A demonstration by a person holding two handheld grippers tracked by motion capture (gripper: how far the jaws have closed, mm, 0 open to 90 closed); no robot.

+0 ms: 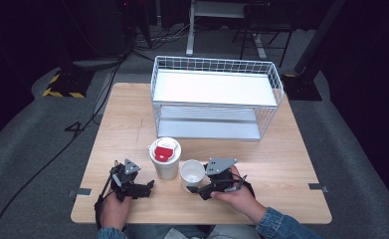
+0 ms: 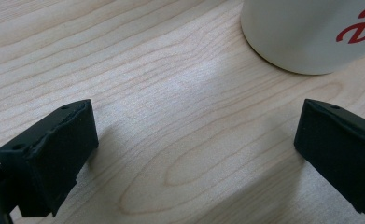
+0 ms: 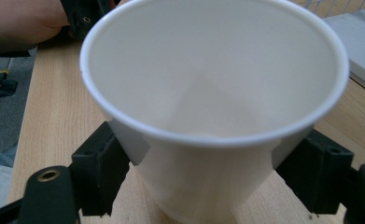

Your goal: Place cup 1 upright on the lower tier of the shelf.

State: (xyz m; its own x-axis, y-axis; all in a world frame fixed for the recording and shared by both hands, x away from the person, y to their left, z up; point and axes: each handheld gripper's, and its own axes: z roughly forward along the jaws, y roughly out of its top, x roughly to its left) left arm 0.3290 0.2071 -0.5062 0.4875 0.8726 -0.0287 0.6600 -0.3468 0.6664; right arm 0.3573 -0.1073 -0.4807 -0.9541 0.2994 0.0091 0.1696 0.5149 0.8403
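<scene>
Where the high view hides the grip, right gripper [image 3: 203, 177] clamped on white paper cup [image 3: 213, 107]; left gripper [image 2: 194, 158] wide apart.

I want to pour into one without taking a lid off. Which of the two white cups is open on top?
The shorter cup, clamped between the right gripper fingers, is open and looks empty. The taller cup to its left has a red and white lid.

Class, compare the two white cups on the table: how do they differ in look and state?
The lidded cup is taller and wears a red-topped lid; the open cup is shorter and empty. The right tool grips the open cup; the lidded cup stands free. Both are white and upright.
</scene>
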